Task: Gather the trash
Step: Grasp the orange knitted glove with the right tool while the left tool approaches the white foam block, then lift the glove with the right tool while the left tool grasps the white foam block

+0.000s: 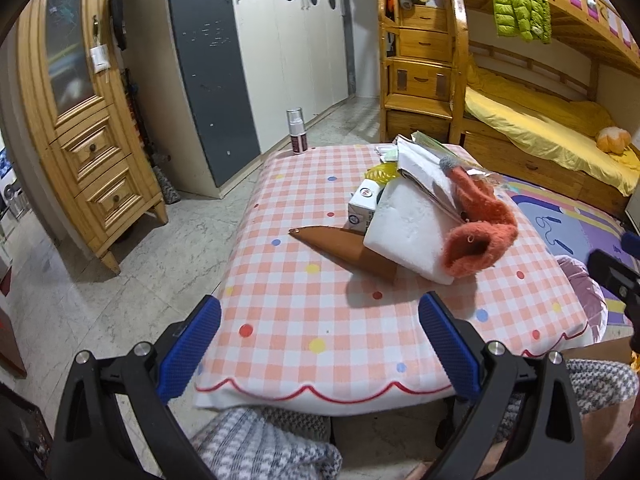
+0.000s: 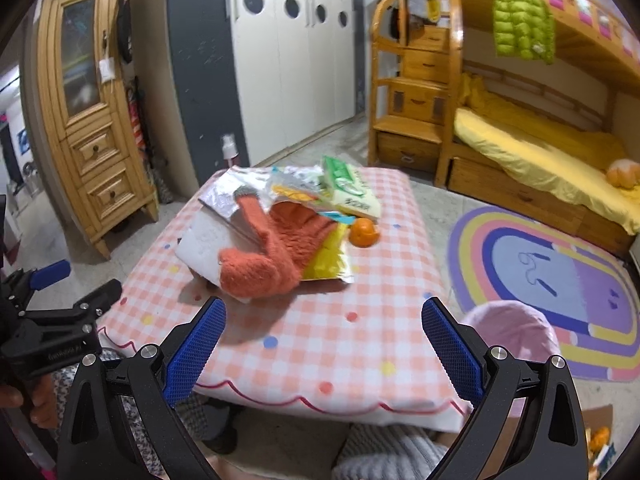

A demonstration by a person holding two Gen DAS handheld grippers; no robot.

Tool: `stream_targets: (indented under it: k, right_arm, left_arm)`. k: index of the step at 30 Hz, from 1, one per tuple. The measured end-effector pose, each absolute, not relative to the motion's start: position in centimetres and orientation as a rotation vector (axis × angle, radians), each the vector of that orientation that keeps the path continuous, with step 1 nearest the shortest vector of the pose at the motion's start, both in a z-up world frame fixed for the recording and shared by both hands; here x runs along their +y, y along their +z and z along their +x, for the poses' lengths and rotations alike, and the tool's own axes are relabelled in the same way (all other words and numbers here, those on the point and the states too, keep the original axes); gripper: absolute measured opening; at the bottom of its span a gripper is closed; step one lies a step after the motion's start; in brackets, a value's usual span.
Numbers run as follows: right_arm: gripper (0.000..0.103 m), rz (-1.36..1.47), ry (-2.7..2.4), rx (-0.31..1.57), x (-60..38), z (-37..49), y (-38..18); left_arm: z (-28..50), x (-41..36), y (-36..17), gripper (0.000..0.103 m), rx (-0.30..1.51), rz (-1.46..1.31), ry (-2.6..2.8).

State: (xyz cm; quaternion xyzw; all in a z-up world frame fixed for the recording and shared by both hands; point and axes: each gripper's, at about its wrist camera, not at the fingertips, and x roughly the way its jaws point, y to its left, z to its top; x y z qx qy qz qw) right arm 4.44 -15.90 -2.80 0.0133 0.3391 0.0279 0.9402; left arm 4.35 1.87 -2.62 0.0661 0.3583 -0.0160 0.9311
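ref landmark: low table w/ pink-and-white checked cloth. left gripper hangs over the table's near edge, blue pads spread wide, released, nothing btwn them. right gripper same: over near edge, spread apart, empty. trash pile sits at table centre toward far side: fuzzy orange knit glove draped on a white foam slab, brown pointed cardboard piece tucked under slab, small white carton beside it. orange fruit and green tissue pack lie just beside glove. pink-lined bin stands off table's right side.
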Motion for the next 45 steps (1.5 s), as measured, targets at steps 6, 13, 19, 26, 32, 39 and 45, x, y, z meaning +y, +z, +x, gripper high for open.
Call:
stream_targets:
  k: [6, 13, 19, 26, 32, 39, 45]
  right_arm:
    - [0.095, -0.049, 0.11, 0.713, -13.6, 7.4, -4.4]
    - [0.067, -0.18, 0.18, 0.738, -11.5, 9.4, -6.2]
    - [0.072, -0.189, 0.236, 0.719, -11.3, 11.5, -7.1]
    - [0.024, -0.162, 0.288, 0.71, -11.9, 11.5, -6.7]
    - [0.024, -0.166, 0.278, 0.656, -12.7, 9.0, -4.7]
    - [0.024, -0.145, 0.217, 0.626, -13.9, 6.5, -3.3]
    - [0.024, -0.095, 0.178, 0.661, -15.5, 5.8, -4.2]
  left_arm:
    - [6.7, 1.7, -4.3, 0.096, 0.749, 0.134, -0.049]
    - [9.3, 2.0, -4.7, 0.096, 0.742, 0.141, -0.05]
    - [10.2, 2.1, -5.1, 0.096, 0.741, 0.134, -0.074]
    - [9.9, 1.6, -5.5, 0.096, 0.754, 0.151, -0.084]
    - [8.9, 1.2, -4.9, 0.096, 0.733, 0.147, -0.093]
    - [7.7, 0.6, -4.6, 0.096, 0.711, 0.138, -0.127]
    - [8.8, -0.6, -5.7, 0.093, 0.734, 0.136, -0.203]
